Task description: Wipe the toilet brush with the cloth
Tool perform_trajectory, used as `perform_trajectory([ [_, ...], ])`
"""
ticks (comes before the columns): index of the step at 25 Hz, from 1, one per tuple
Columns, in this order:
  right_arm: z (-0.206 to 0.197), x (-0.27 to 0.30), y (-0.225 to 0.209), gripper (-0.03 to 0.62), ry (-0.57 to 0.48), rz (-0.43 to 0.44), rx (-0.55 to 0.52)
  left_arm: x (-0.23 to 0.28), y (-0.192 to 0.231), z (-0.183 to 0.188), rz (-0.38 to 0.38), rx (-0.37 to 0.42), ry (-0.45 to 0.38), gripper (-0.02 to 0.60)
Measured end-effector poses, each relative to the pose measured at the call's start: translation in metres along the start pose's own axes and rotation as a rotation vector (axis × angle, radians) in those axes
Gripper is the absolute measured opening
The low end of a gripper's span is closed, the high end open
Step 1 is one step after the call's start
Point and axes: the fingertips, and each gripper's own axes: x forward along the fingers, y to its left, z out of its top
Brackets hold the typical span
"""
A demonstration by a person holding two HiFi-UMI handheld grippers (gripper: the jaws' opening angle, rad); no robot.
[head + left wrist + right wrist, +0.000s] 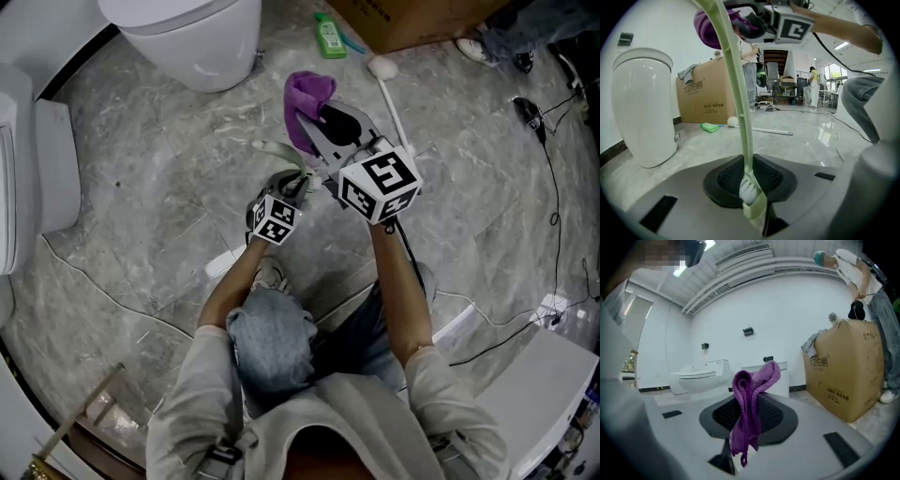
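My left gripper (296, 182) is shut on the pale green toilet brush (737, 89) at its lower end, where white bristles (749, 190) sit between the jaws. The thin handle rises steeply out of the left gripper view, and it shows in the head view as a green strip (279, 151). My right gripper (319, 120) is raised above the left one, shut on a purple cloth (307, 105). The cloth (749, 401) hangs folded from the jaws in the right gripper view. Beside the upper handle I see the cloth (708, 27); whether it touches the handle I cannot tell.
A white toilet (187, 37) stands at the back left, a white fixture (28, 169) at the left edge. A green bottle (329, 36), a long white brush (389, 89) and a cardboard box (412, 19) lie ahead. Cables (553, 187) run along the right floor.
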Motion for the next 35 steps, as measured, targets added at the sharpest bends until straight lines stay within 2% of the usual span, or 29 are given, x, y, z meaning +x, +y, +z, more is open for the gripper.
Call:
perform_trajectory([
  [5,0.026,0.028,0.016,0.112,-0.030,0.056,-0.057,0.001,0.000,0.001,0.001,0.000,0.000,0.069],
  [8,0.016,0.032,0.032,0.112,-0.005,0.121,-0.045,0.000,-0.001,0.000,-0.008,0.003,0.000,0.069],
  [11,-0.003,0.027,0.035,0.112,0.028,0.136,-0.023,0.000,0.001,0.001,-0.016,0.005,-0.001,0.069],
  [23,-0.089,-0.006,-0.003,0.112,0.125,0.020,0.177,0.001,0.002,0.002,-0.012,-0.011,-0.002,0.069],
  [30,-0.155,-0.019,-0.027,0.112,0.176,-0.073,0.365,0.001,0.002,0.002,-0.013,-0.013,-0.001,0.069],
  [35,-0.197,-0.022,-0.030,0.112,0.227,-0.111,0.439,0.001,0.002,0.002,-0.010,-0.015,-0.002,0.070],
])
